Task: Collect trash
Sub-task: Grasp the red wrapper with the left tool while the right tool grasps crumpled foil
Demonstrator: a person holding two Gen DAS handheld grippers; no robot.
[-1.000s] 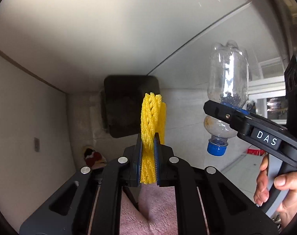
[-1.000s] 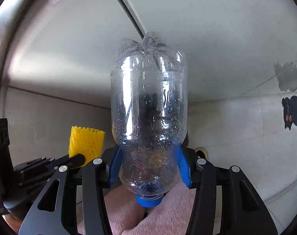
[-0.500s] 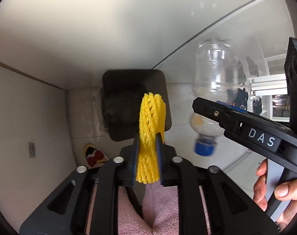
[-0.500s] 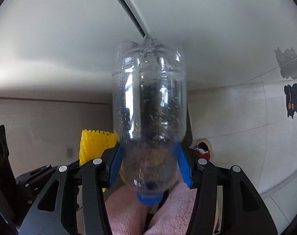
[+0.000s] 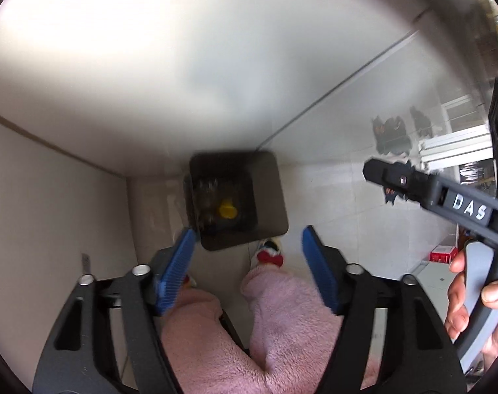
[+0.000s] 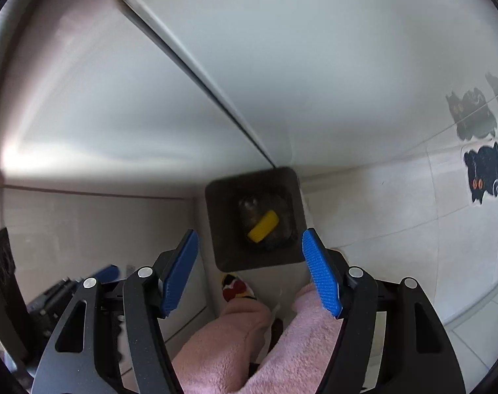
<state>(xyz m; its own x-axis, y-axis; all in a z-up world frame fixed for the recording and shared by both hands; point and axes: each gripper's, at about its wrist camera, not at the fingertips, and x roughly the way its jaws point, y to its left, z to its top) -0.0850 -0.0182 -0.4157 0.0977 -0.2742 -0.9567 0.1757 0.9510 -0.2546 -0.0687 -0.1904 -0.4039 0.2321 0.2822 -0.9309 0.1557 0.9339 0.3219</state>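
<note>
A dark square trash bin (image 5: 268, 193) (image 6: 222, 226) stands on the floor in the corner, straight below both grippers. Inside it lie the yellow foam net (image 5: 227, 211) (image 6: 263, 226) and the clear plastic bottle (image 5: 209, 193) (image 6: 249, 207), the bottle only dimly visible. My left gripper (image 5: 247, 249) hangs above the bin with its jaws opening and nothing between its blue pads. My right gripper (image 6: 249, 252) is likewise above the bin, jaws opening and empty. In the left wrist view the right gripper's finger (image 5: 413, 184) reaches in from the right, held by a hand (image 5: 469, 298).
Pink fleece legs (image 5: 282, 321) (image 6: 236, 335) and slippers with red bows (image 5: 270, 256) (image 6: 236, 289) stand just before the bin. White walls meet behind it. Black cat stickers (image 6: 485, 174) mark the tiled floor at the right, near a white rack (image 5: 456, 151).
Both grippers opened and let go: the yellow net and the bottle dropped into the bin. Both hands rose, so the bin looks smaller and farther below.
</note>
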